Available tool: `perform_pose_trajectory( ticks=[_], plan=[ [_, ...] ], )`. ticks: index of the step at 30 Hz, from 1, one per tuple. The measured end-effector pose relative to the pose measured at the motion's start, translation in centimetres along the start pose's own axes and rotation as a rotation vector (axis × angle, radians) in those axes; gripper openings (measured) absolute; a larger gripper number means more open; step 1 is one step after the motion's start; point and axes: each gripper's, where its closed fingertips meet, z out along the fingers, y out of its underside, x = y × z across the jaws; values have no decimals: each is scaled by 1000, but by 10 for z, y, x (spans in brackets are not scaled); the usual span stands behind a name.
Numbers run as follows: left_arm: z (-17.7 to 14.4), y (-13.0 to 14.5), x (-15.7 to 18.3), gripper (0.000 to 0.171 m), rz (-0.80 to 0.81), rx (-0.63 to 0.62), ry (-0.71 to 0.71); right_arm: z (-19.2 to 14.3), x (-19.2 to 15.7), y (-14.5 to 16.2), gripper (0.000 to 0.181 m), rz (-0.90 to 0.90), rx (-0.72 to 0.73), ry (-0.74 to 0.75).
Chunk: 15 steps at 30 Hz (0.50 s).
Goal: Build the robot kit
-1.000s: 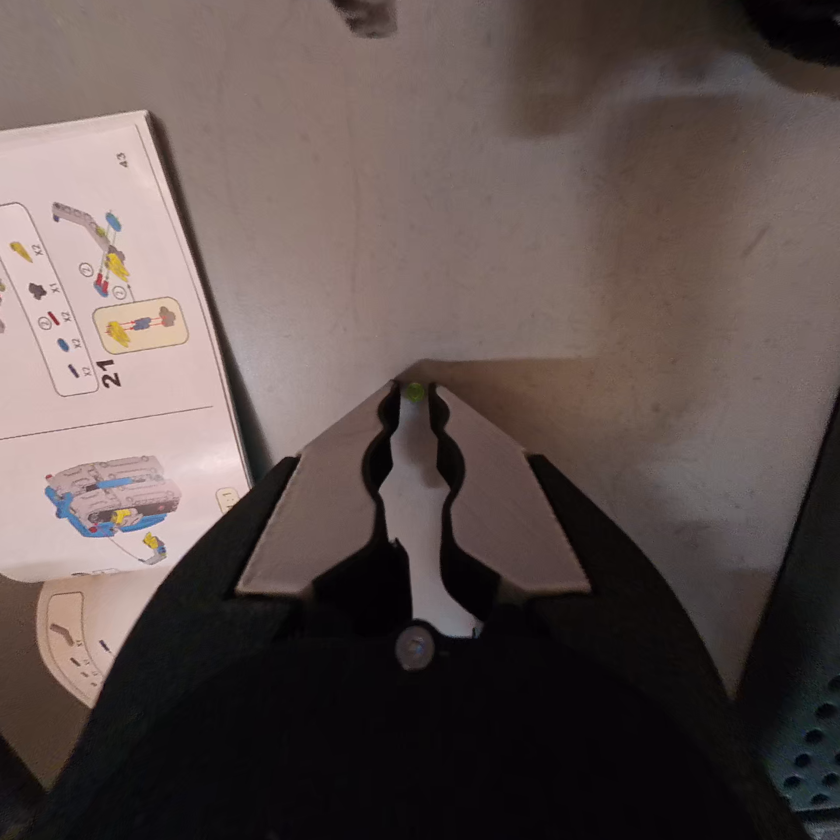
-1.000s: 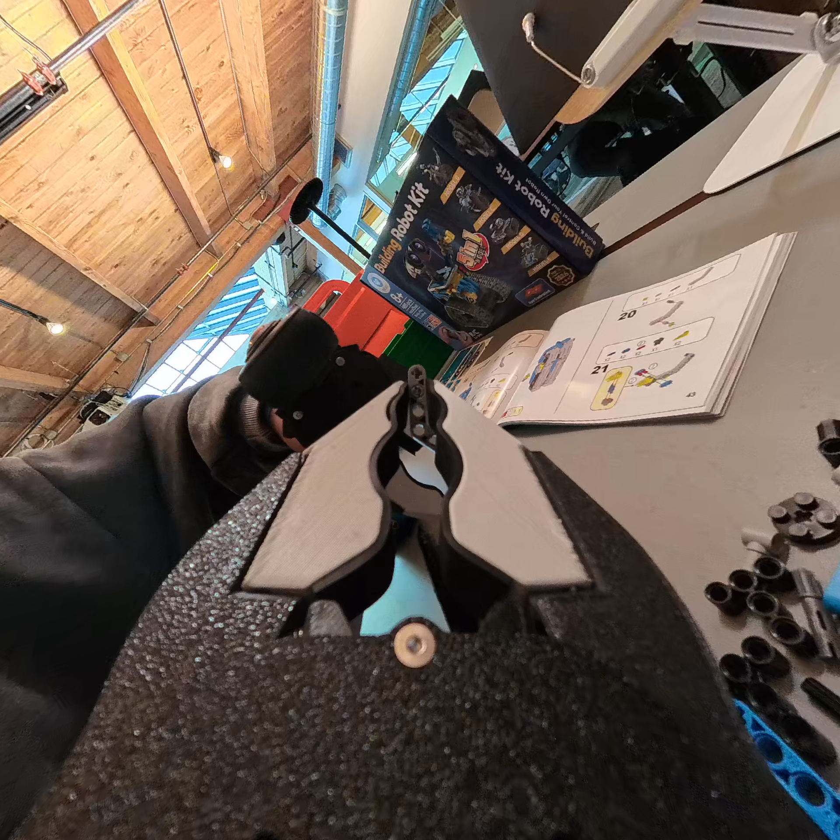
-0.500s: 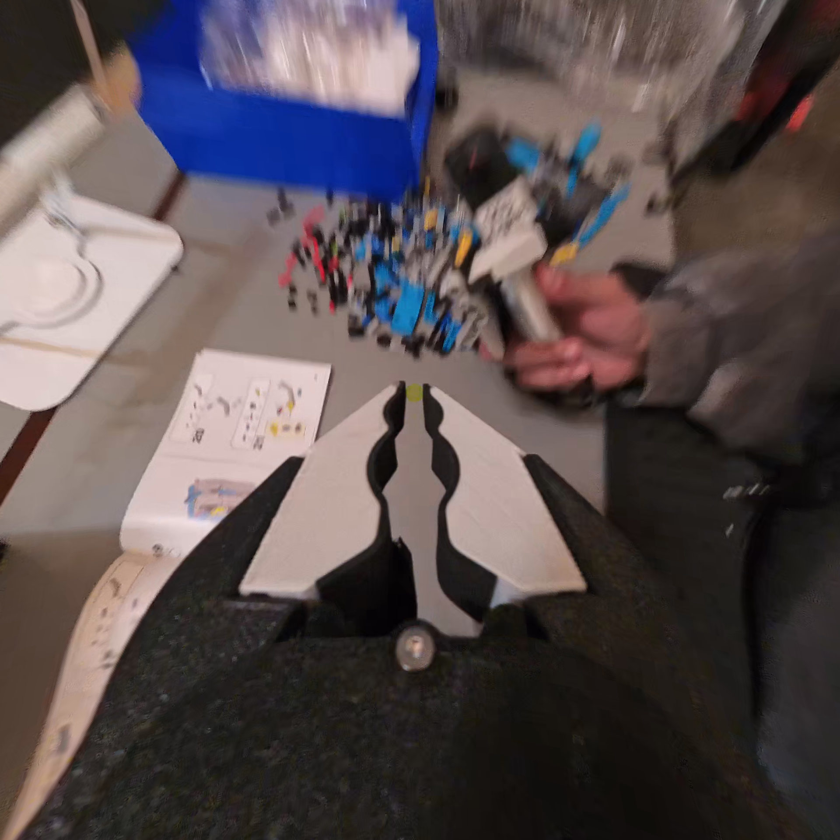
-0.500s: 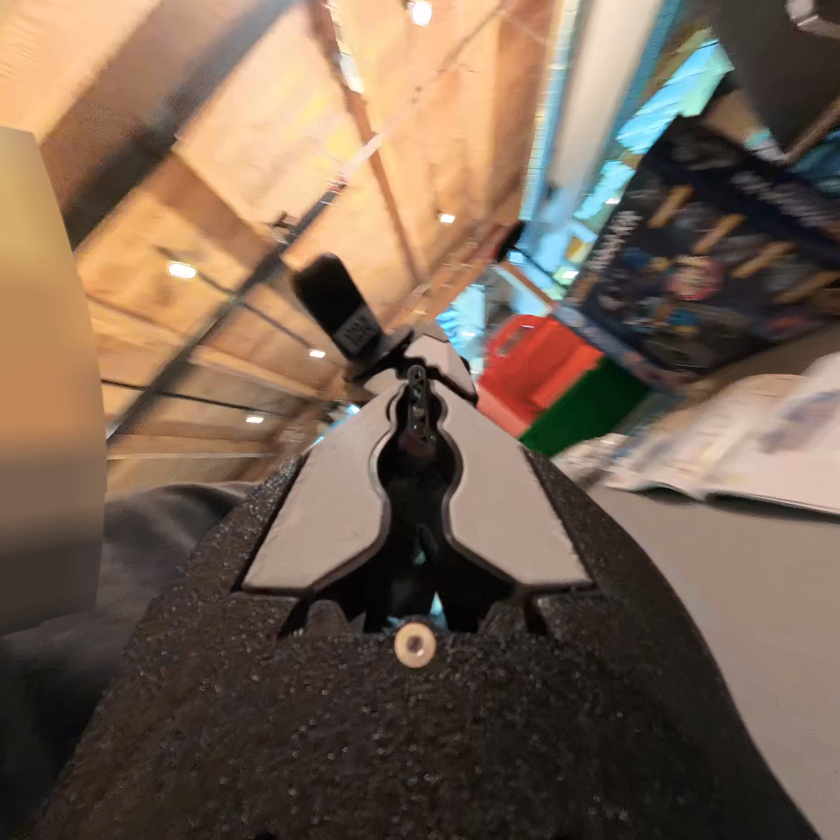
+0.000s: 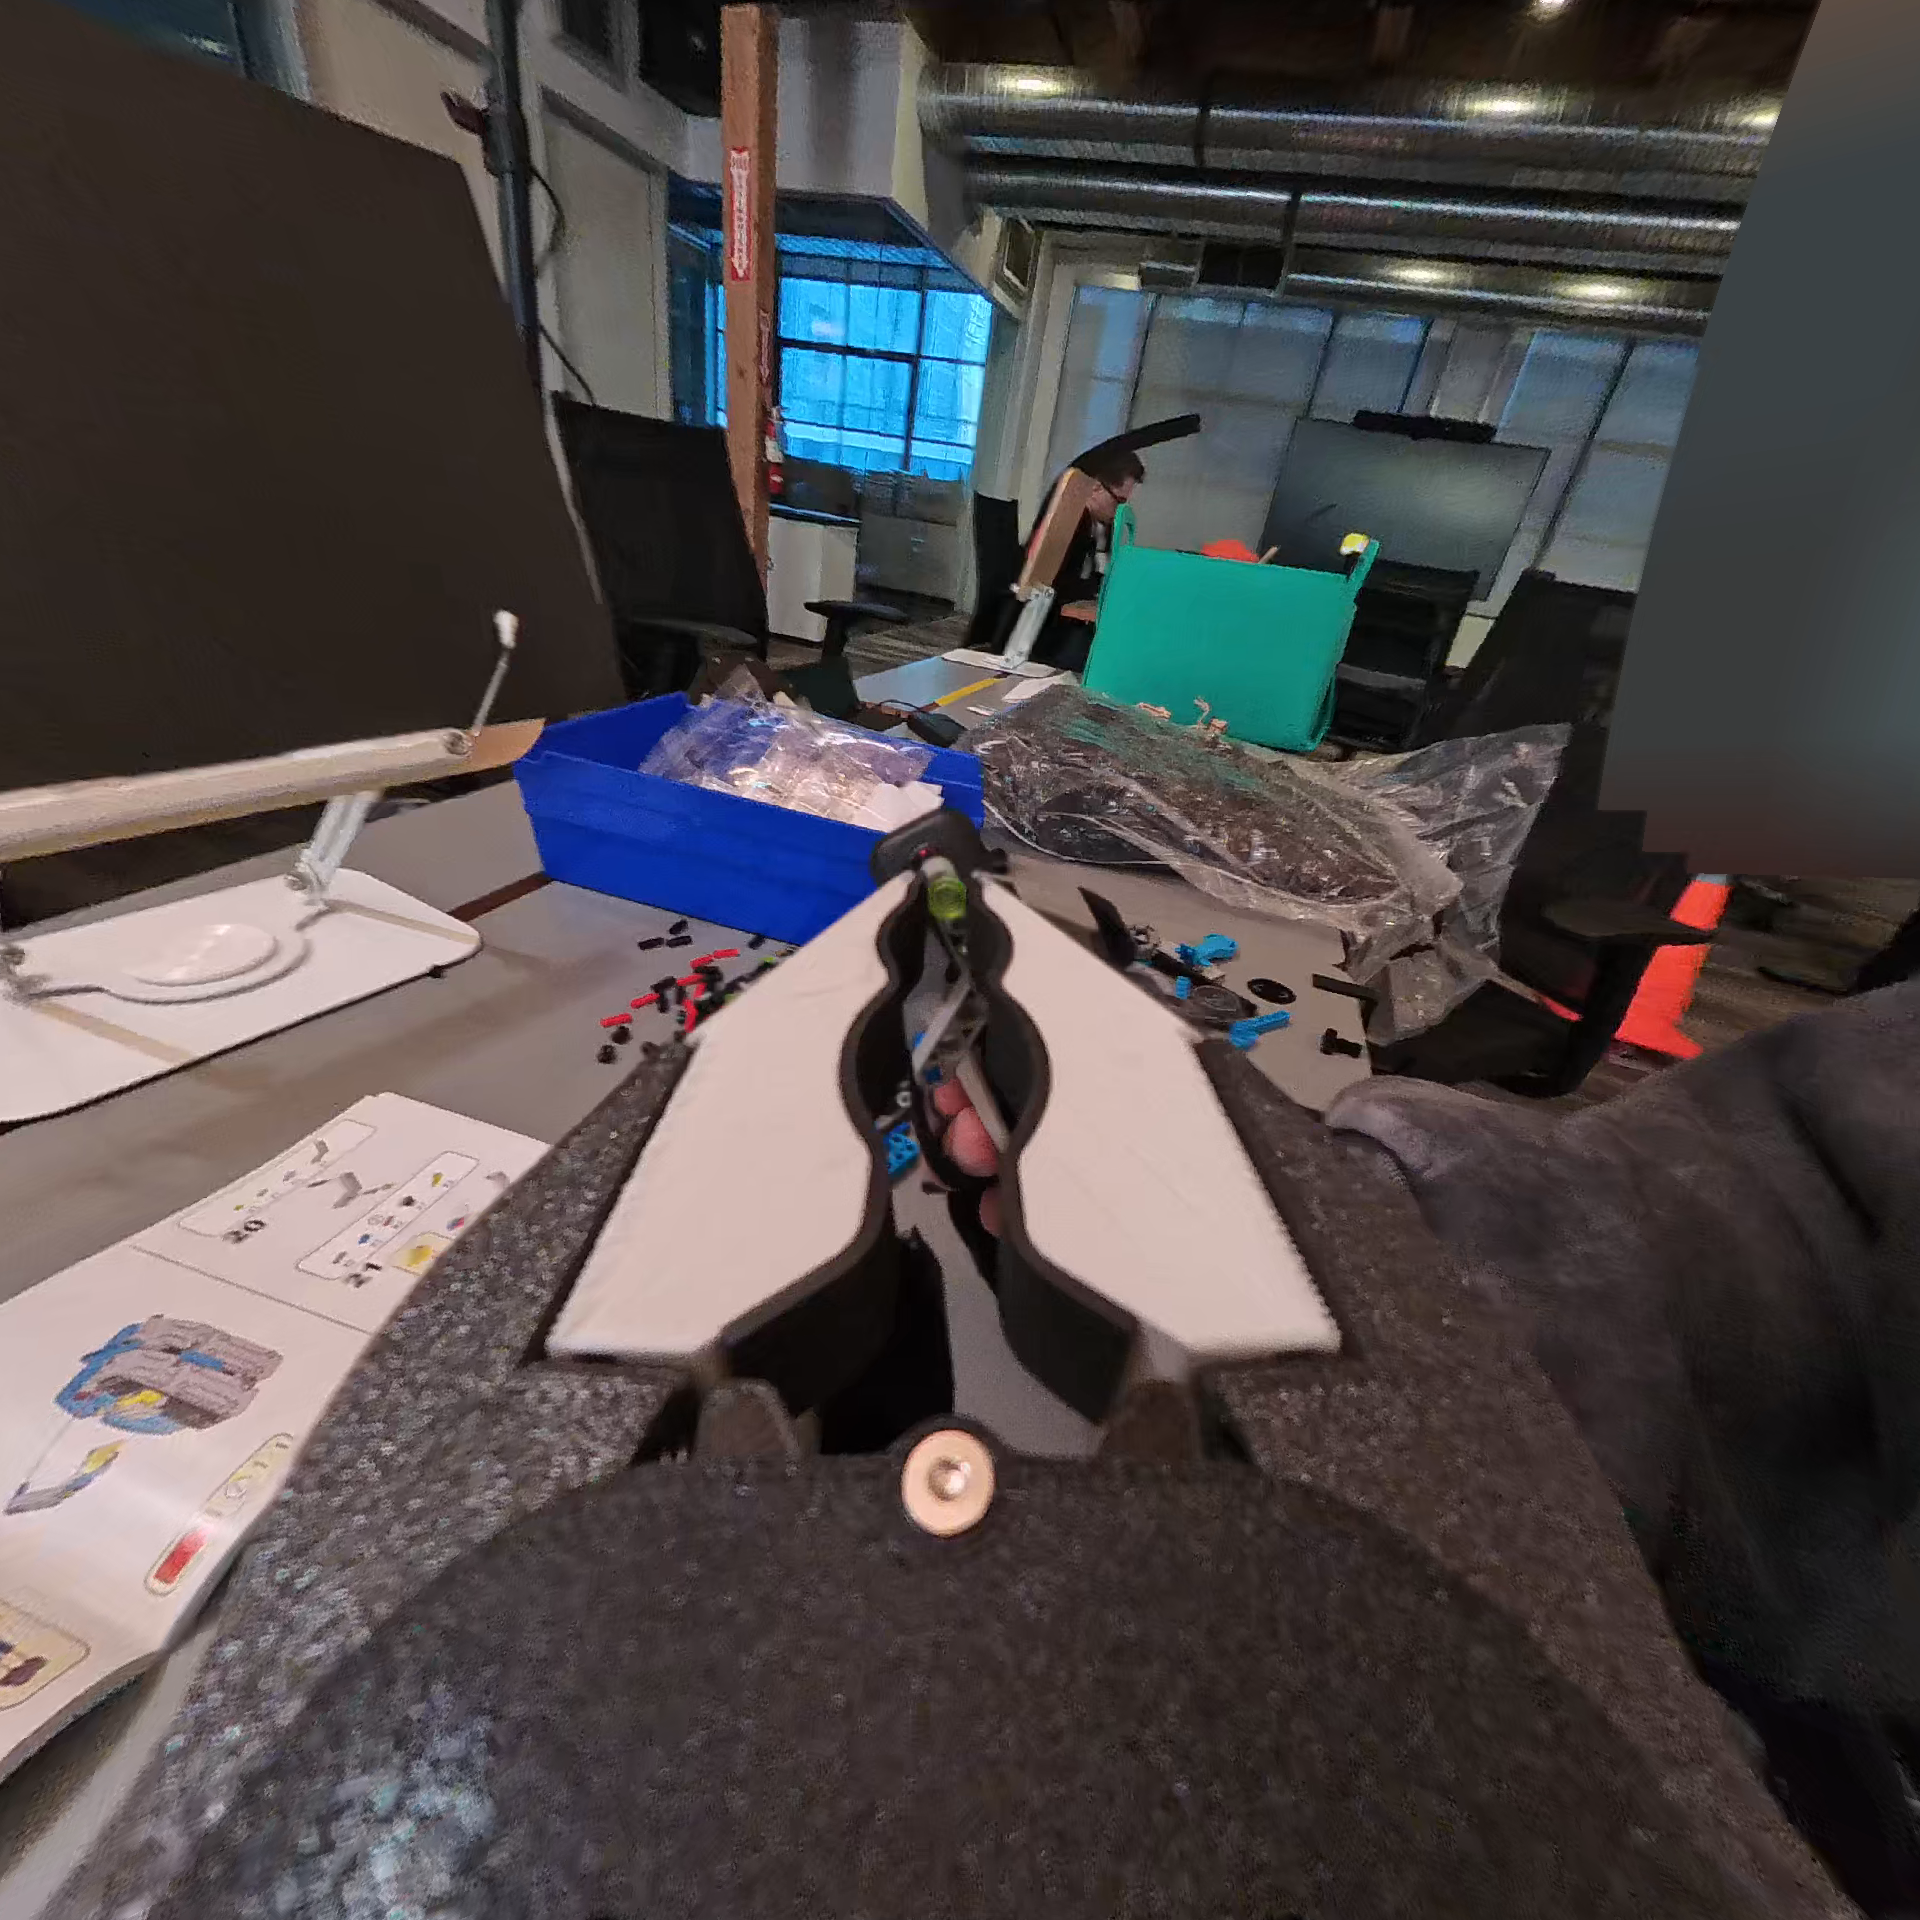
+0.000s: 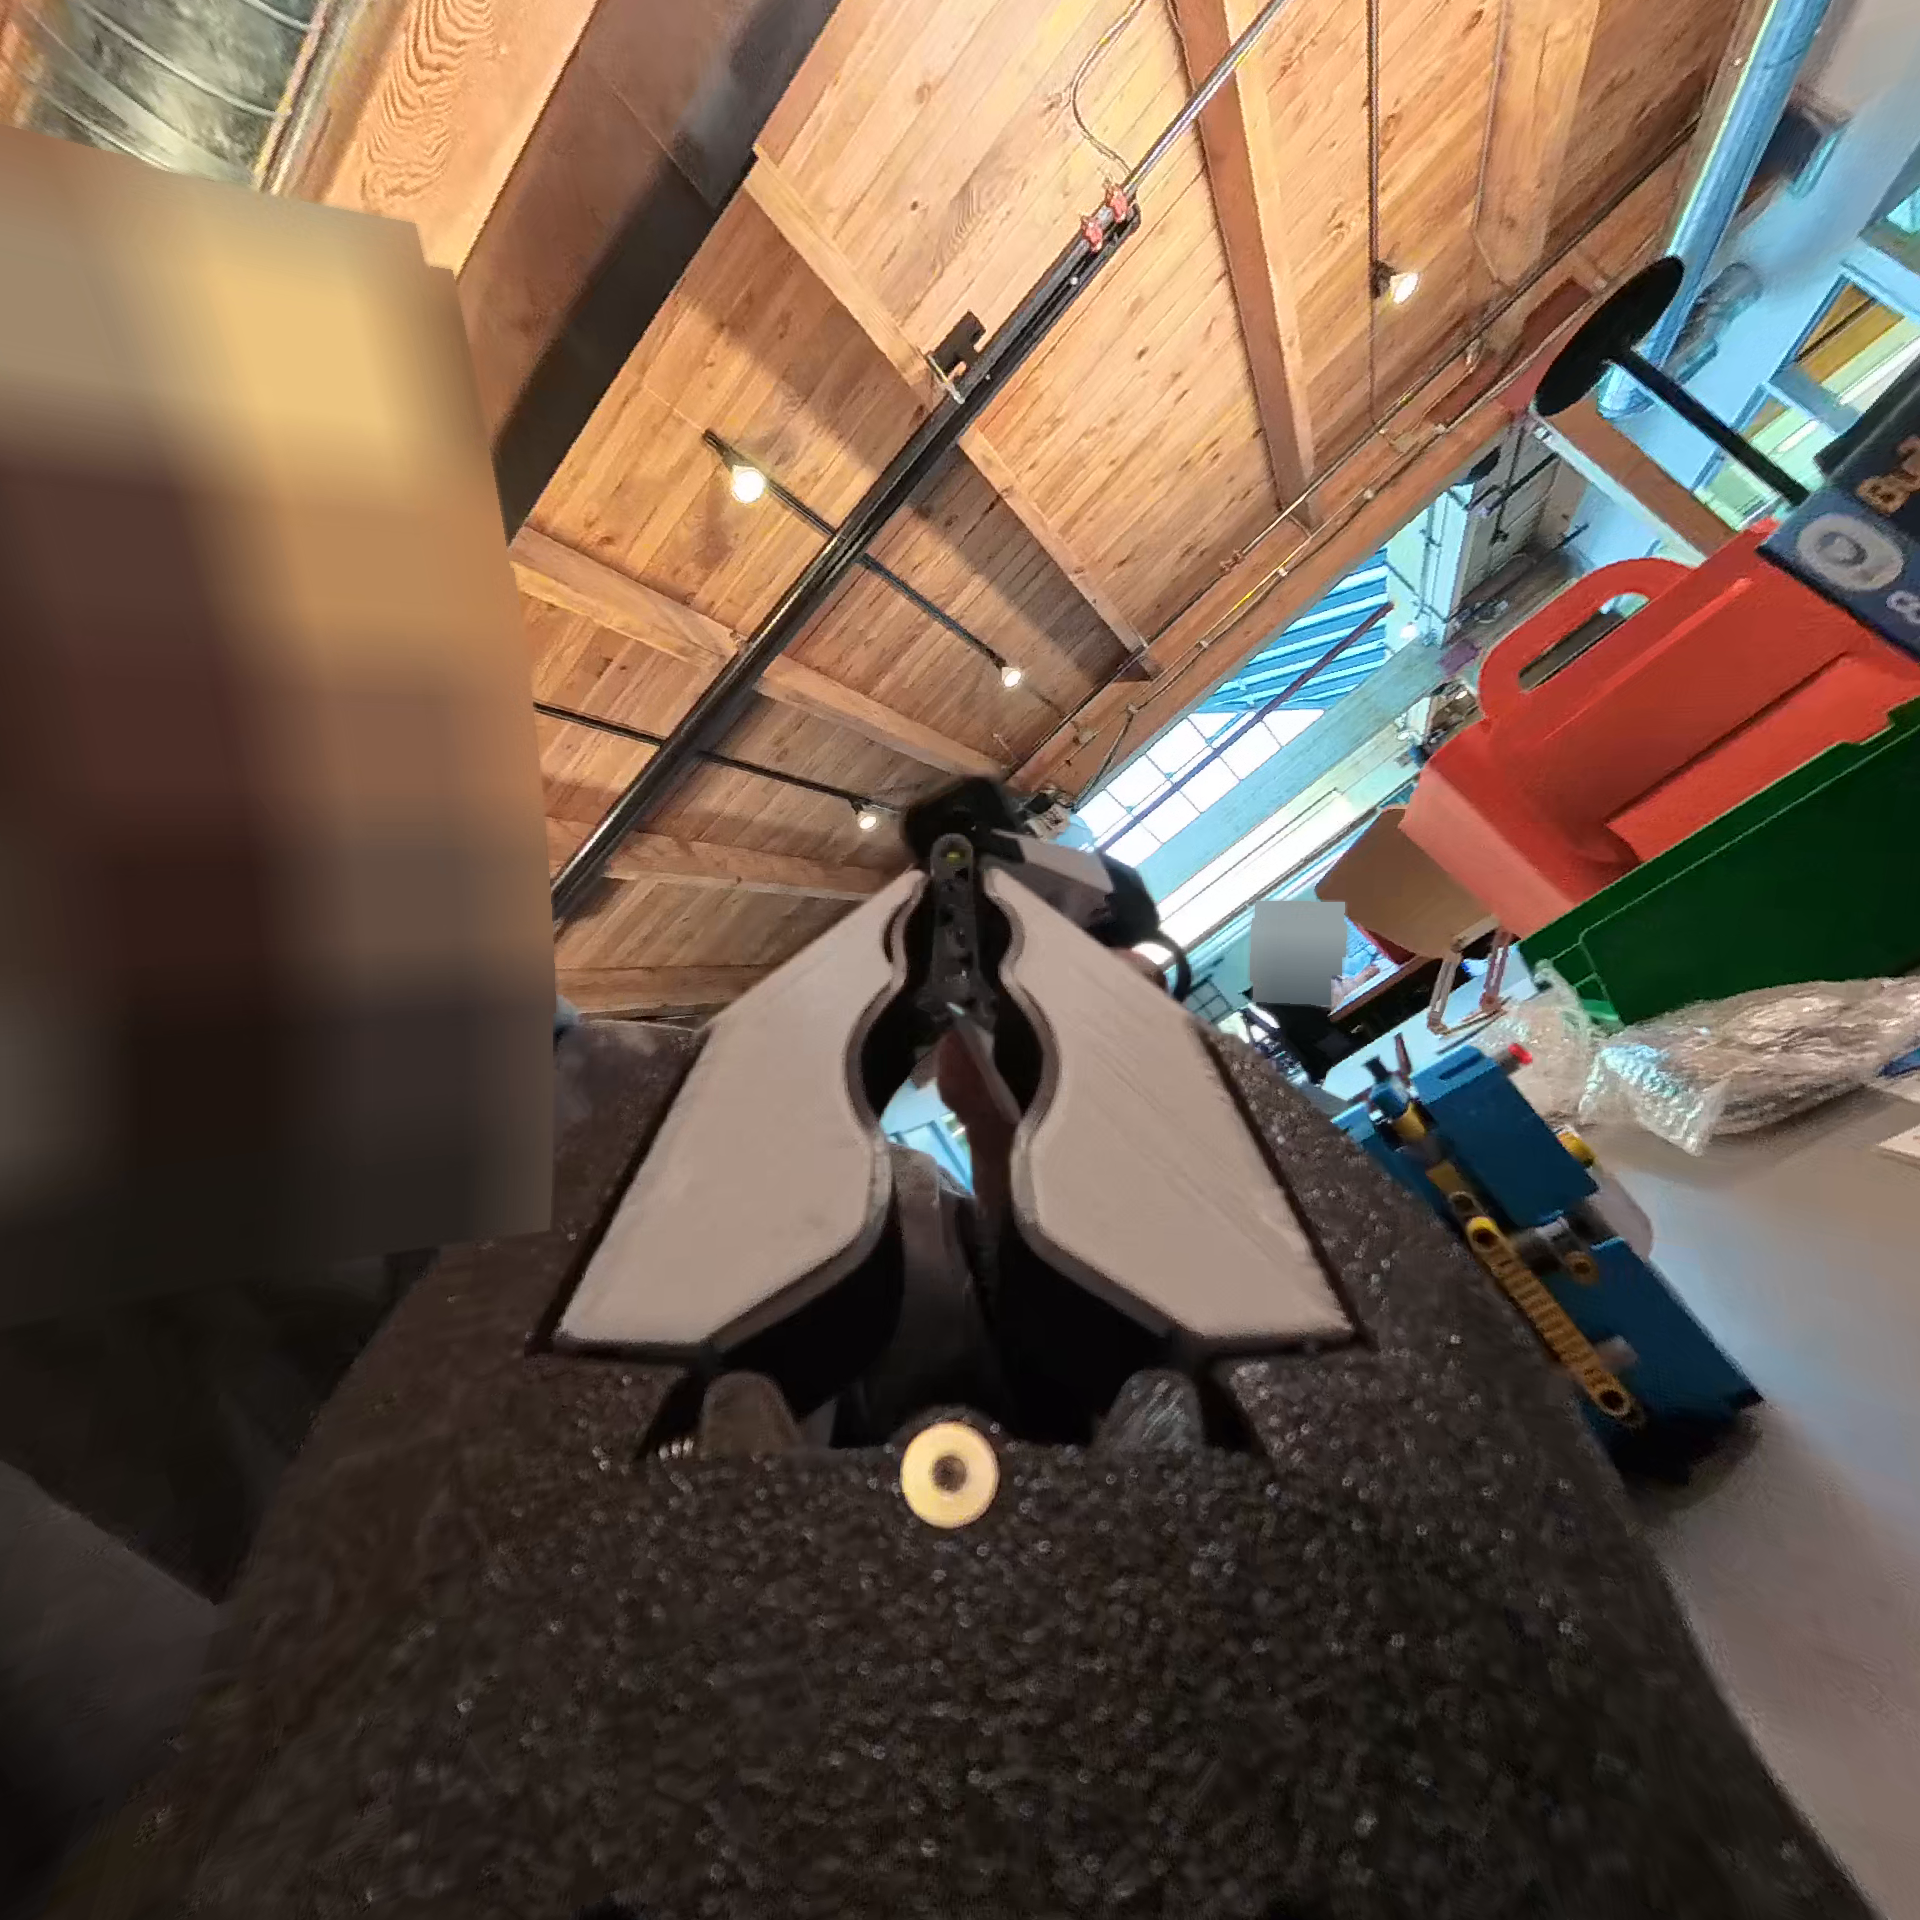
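Observation:
My left gripper (image 5: 945, 881) is shut on a small lime-green pin (image 5: 945, 898) at its tips and is held above the grey table (image 5: 499, 1049). My right gripper (image 6: 953, 883) is shut on a thin black beam with holes (image 6: 951, 940) and points up toward the wooden ceiling. The two grippers face each other tip to tip. The right gripper's black tip (image 5: 928, 840) shows just beyond the green pin. In the right wrist view the left gripper's tip (image 6: 971, 808) sits at the end of the beam, with the green pin (image 6: 951, 854) against it. A hand (image 5: 966, 1138) shows between the left jaws.
An open instruction booklet (image 5: 208, 1351) lies at the left. Loose small parts (image 5: 686, 987) lie before a blue bin (image 5: 727, 842). A white lamp base (image 5: 208, 956), crumpled plastic bags (image 5: 1195, 821), a blue built model (image 6: 1507, 1226), a red box (image 6: 1662, 727) and a green bin (image 6: 1766, 914) stand around. Left and right tips are no more than a few centimetres apart.
The left gripper swung up from facing the table to facing across it. The right gripper tilted toward the ceiling. Their tips came together; both kept their pieces.

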Motion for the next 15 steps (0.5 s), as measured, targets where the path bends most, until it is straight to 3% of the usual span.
perform_pose_trajectory(
  ticks=[1, 15],
  plan=[
    [1, 1, 1, 6, 25, 9, -16, -1, -2, -2, 7, -8, 14, -5],
    [7, 7, 3, 6, 20, 84, -33, -4, -4, -6, 7, -47, 23, 26]
  ],
)
